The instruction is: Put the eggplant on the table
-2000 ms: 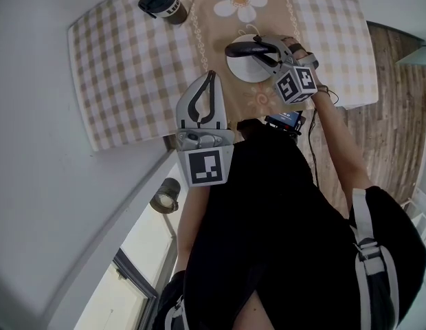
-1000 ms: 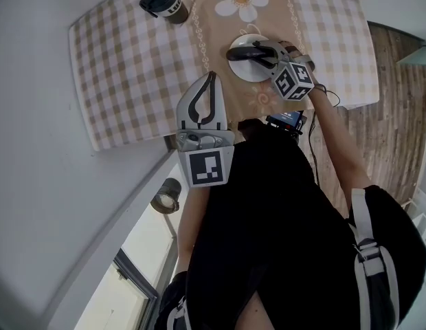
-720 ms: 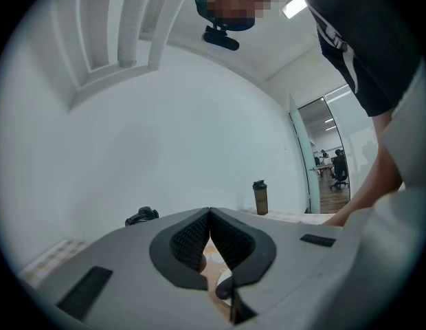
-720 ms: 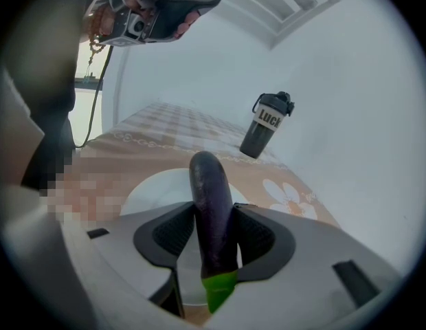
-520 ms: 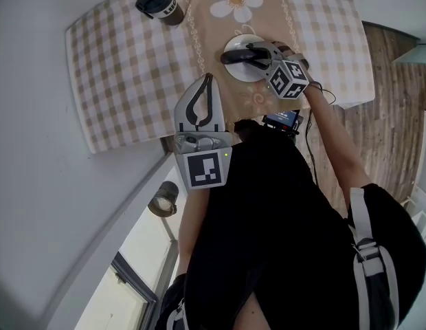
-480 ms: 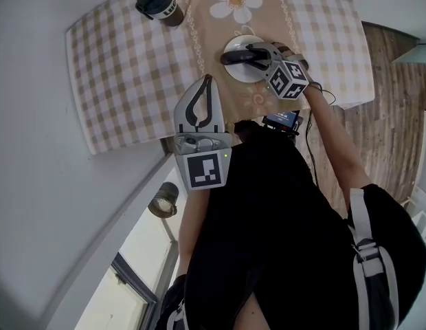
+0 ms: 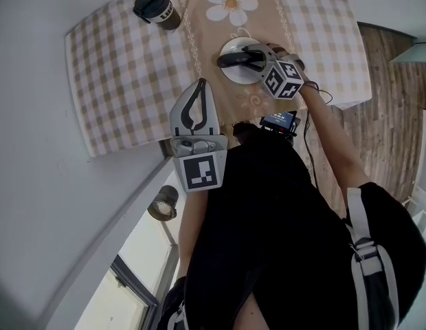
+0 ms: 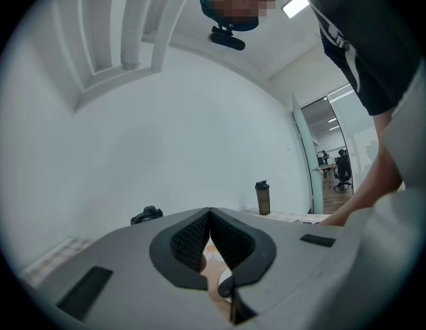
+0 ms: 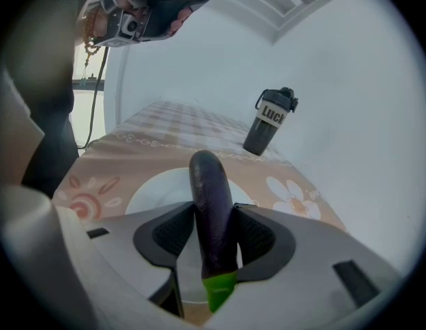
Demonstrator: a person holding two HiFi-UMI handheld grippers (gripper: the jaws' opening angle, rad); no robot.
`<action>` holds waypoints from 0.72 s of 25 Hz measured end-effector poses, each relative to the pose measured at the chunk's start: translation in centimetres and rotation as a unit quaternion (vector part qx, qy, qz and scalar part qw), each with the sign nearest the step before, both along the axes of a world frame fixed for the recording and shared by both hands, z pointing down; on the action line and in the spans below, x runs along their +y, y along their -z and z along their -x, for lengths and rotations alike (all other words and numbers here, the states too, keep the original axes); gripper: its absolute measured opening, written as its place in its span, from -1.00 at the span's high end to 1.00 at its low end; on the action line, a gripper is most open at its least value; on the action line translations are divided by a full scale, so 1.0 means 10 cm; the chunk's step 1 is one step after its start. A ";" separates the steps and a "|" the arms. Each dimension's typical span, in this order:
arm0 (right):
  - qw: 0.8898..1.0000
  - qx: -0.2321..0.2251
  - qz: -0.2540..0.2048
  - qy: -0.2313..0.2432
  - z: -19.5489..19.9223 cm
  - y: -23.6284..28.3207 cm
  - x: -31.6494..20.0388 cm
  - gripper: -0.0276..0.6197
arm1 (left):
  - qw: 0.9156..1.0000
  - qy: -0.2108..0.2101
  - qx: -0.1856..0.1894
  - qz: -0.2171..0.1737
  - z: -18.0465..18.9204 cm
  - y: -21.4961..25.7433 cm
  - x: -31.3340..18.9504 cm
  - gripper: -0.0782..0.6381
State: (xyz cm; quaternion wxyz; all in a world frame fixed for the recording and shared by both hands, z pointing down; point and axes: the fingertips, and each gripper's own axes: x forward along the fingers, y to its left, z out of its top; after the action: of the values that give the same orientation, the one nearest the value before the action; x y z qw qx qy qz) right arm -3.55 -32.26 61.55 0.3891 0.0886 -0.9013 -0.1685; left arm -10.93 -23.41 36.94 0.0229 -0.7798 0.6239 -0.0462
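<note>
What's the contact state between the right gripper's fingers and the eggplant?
Touching. The right gripper view shows the eggplant clamped between both fingers, with their pads pressed against its sides and no gap visible.

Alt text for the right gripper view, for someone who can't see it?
The right tongs grip a dark purple eggplant, green stem end toward the camera, over a white plate on a beige flowered tablecloth. A dark lidded bottle stands behind it.
</note>
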 end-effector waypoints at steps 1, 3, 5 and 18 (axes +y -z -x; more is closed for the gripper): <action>1.000 0.002 -0.001 0.001 0.00 0.02 0.03 0.33 | 1.000 0.000 0.002 -0.002 0.01 0.02 0.03 0.81; 1.000 0.002 0.004 0.007 -0.01 -0.03 -0.01 0.31 | 1.000 0.002 -0.001 0.002 -0.02 -0.03 -0.03 0.81; 1.000 0.000 0.012 0.014 -0.04 -0.11 -0.06 0.27 | 1.000 0.005 -0.005 0.007 -0.07 -0.10 -0.13 0.81; 0.999 -0.038 0.001 0.000 0.08 0.46 0.04 0.20 | 1.000 -0.002 -0.002 -0.003 -0.01 0.09 0.01 0.81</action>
State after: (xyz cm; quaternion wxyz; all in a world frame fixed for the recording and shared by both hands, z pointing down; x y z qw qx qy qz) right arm -4.35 -31.85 56.94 0.3547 0.0943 -0.9156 -0.1644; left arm -10.81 -23.31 36.02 0.0268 -0.7811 0.6222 -0.0455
